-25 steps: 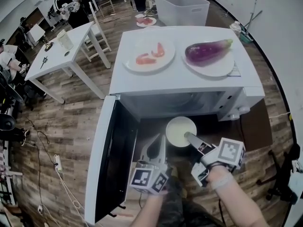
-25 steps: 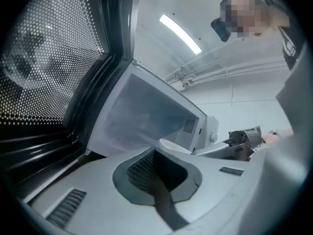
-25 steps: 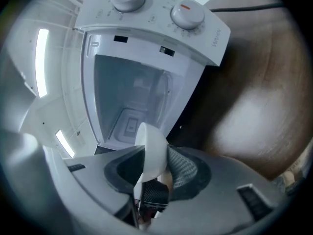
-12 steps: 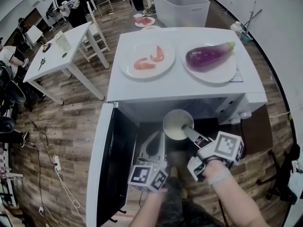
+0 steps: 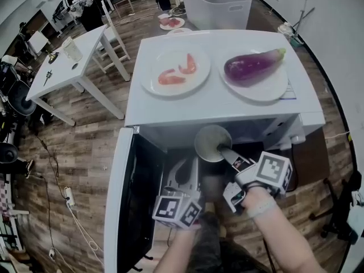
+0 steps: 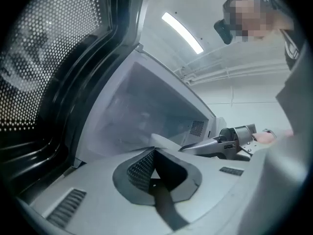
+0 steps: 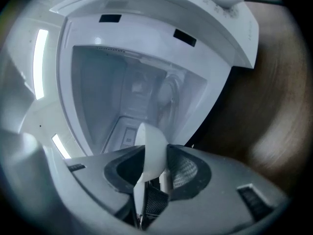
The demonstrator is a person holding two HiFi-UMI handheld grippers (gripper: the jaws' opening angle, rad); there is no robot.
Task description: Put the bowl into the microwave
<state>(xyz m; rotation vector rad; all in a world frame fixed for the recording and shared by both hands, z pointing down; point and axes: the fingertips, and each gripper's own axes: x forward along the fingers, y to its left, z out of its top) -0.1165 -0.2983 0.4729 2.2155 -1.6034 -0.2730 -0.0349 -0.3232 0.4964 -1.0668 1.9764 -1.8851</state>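
1. The microwave's door [image 5: 122, 198] stands swung open, to the left of the left gripper [image 5: 191, 164].
2. The left gripper points level toward the open front of the microwave [image 5: 222, 110]. Its jaws are pressed together with nothing between them [image 6: 154, 153]. The right gripper's arm shows to its right in the left gripper view.
3. Beyond the left gripper, on the microwave's top, lies a white plate [image 5: 196, 83] carrying two red pieces of food [image 5: 170, 77].
4. Further beyond both grippers, behind the microwave, stands a pale plastic bin [image 5: 219, 13]. What it holds cannot be told.
5. The bowl [image 5: 210, 142] hangs at the tip of the right gripper [image 5: 222, 151], at the mouth of the cavity, just under the front edge of the top. Its pale inside faces up, and nothing can be made out in it.
6. The right gripper's jaws are clamped on the bowl's rim [image 7: 152, 146], one pad on each side of the wall, midway between the fingertips [image 7: 155, 155]. The cavity [image 7: 127, 92] opens straight ahead of them.
7. Beyond the right gripper and a little to its right, on the microwave's top, a second white plate [image 5: 259, 91] holds a purple eggplant [image 5: 250, 65] lying on its side.
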